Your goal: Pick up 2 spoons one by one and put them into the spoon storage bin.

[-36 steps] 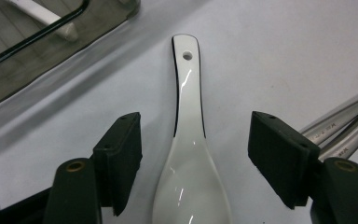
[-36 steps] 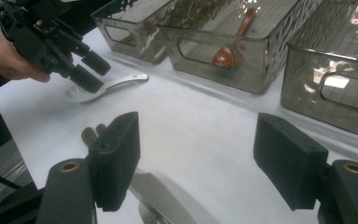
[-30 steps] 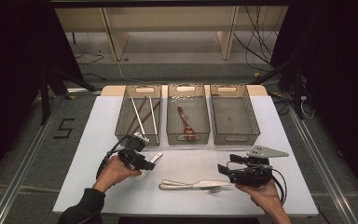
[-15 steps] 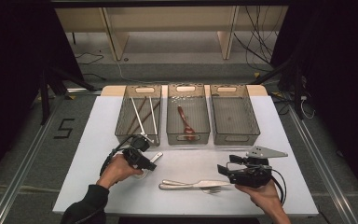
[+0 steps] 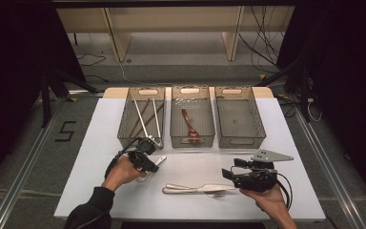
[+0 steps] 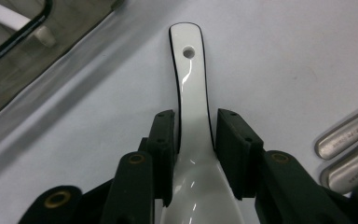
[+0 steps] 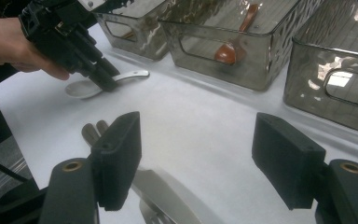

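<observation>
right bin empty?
Yes: the right bin shows a bare floor in the high view, while the brown spoon lies in the middle bin.

- The high view looks forward and down from above the tabletop's (image 5: pixel 100 191) near edge and takes in all its edges, with three bins (image 5: pixel 192 119) along the far edge.
- The left gripper view sits very close above the tabletop near its left side, looking along a white spoon (image 6: pixel 192 93).
- The right gripper view looks low across the tabletop from near its right front corner toward the far left.
- The high and right gripper views share the bins, spoon (image 7: pixel 95 84) and left gripper (image 7: pixel 103 74).
</observation>
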Available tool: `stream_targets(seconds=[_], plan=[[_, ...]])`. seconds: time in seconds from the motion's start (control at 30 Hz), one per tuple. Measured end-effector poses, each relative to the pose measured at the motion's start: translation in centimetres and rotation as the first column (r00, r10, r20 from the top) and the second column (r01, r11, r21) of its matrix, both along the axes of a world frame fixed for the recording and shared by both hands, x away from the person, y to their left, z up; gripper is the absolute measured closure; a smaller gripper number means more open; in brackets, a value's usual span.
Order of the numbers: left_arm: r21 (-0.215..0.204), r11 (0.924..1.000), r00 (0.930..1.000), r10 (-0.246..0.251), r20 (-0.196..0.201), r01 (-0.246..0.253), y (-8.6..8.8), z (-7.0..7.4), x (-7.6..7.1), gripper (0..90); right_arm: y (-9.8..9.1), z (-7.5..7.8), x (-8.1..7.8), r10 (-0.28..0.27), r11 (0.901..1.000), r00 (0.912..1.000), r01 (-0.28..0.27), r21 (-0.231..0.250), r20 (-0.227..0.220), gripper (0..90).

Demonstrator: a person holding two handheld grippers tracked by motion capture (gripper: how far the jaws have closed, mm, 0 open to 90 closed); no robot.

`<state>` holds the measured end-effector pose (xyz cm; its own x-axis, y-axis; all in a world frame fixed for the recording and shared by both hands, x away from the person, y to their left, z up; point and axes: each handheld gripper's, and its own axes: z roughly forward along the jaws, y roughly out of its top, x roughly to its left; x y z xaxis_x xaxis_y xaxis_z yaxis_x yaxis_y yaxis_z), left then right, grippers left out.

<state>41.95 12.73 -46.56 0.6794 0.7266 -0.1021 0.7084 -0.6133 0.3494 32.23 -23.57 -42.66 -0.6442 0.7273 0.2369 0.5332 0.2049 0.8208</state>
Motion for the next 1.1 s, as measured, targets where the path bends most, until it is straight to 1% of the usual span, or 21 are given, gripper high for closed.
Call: stream_targets(seconds=[0.07, 0.23, 0.37, 0.57, 0.7, 0.83, 0.87, 1.0, 1.1], plan=[[0.004, 1.0, 1.0, -0.002, 0.009, 0.002, -0.03, 0.0, -0.03, 69.2, 0.02, 0.0, -0.01, -0.001, 1.0, 1.0, 0.001, 0.0, 0.0, 33.8], [-0.008, 1.0, 0.9999, 0.003, 0.015, -0.003, 0.04, -0.03, -0.07, 71.4, -0.02, 0.02, -0.03, -0.003, 1.0, 1.0, 0.003, 0.0, -0.001, 33.9], [-0.01, 0.9999, 0.9993, -0.013, 0.036, 0.013, 0.05, -0.05, -0.09, 72.1, -0.05, 0.02, -0.02, -0.004, 1.0, 1.0, 0.004, 0.001, 0.0, 34.1], [-0.015, 0.9995, 0.9982, -0.026, 0.055, 0.027, -0.12, 0.01, -0.28, 72.9, -0.15, 0.04, -0.02, -0.007, 1.0, 1.0, 0.007, 0.004, 0.0, 34.3], [-0.025, 0.9992, 0.9982, -0.031, 0.051, 0.032, 0.02, 0.09, -0.24, 73.2, -0.23, 0.05, 0.01, -0.012, 0.9999, 0.9999, 0.012, 0.003, 0.004, 34.4], [-0.035, 0.9988, 0.9978, -0.032, 0.058, 0.034, 0.17, 0.29, -0.3, 73.3, -0.27, 0.07, 0.01, -0.014, 0.9999, 0.9999, 0.014, 0.005, 0.004, 34.5], [-0.041, 0.9987, 0.9977, -0.028, 0.061, 0.031, 0.18, 0.35, -0.32, 73.4, -0.28, 0.07, 0.01, -0.014, 0.9999, 0.9999, 0.014, 0.005, 0.005, 34.5], [-0.044, 0.9981, 0.9962, -0.038, 0.078, 0.042, 0.21, 0.66, -0.39, 73.9, -0.29, 0.07, 0.01, -0.015, 0.9999, 0.9999, 0.015, 0.006, 0.004, 34.6], [-0.059, 0.9976, 0.9942, -0.029, 0.103, 0.036, 0.22, 0.89, -0.5, 74.8, -0.29, 0.07, 0.01, -0.015, 0.9999, 0.9999, 0.015, 0.005, 0.005, 34.6]])
